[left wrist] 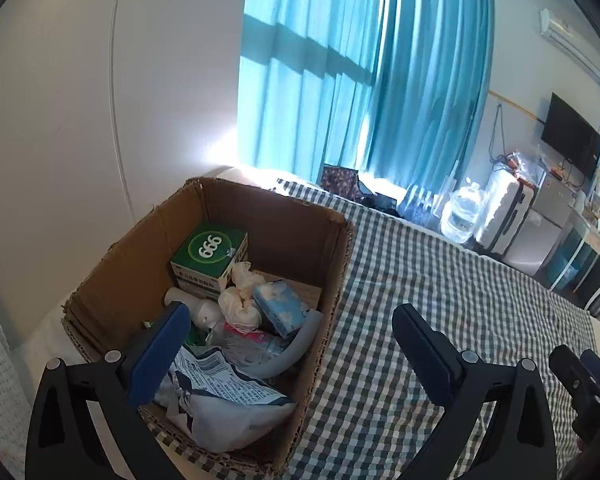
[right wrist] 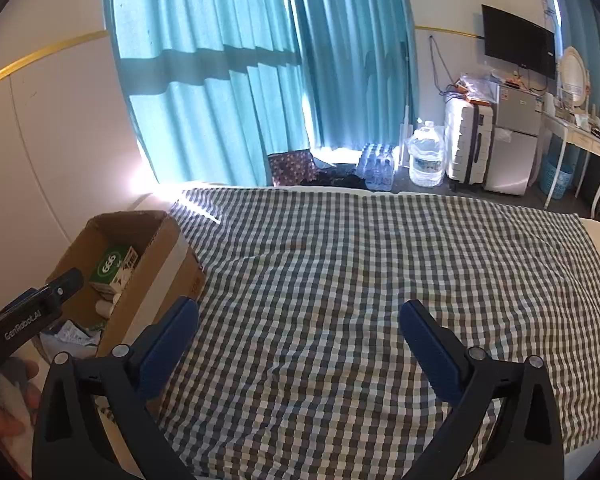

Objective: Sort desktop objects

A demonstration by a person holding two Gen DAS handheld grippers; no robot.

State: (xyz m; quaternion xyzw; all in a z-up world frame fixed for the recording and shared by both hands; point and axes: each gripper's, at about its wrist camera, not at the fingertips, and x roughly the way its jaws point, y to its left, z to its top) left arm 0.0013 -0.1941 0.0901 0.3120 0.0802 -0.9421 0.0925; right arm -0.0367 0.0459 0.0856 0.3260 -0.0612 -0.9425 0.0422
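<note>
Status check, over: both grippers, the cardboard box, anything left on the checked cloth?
Left gripper open, empty, over cardboard box. Right gripper open, empty, over checked cloth. Box holds green carton, tissues, packets. Cloth ahead bare, nothing blocking.

- Left wrist view looks down and forward, close over the cardboard box, toward the curtains
- Right wrist view looks down across the checked bedcover, the box at its left
- Both share box, bedcover, curtains
</note>
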